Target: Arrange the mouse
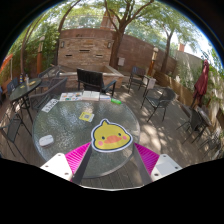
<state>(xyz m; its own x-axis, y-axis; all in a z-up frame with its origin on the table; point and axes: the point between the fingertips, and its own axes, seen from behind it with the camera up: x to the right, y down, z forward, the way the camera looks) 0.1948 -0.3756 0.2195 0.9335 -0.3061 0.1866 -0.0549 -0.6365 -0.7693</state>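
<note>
As tool (111, 152) grips mouse (111, 137).

1 yellow duck-shaped mouse (111, 137), 1 round glass table (60, 125), 1 brick wall (88, 45), several metal patio chairs.

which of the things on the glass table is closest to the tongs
The yellow duck-shaped mouse, sitting right between the tongs. The flat paper items lie farther off on the glass table, beyond the fingers.

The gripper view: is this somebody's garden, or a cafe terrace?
Probably a backyard patio. Trees and a brick wall stand behind metal chairs and a glass table. The gripper holds a yellow duck-faced object.
</note>
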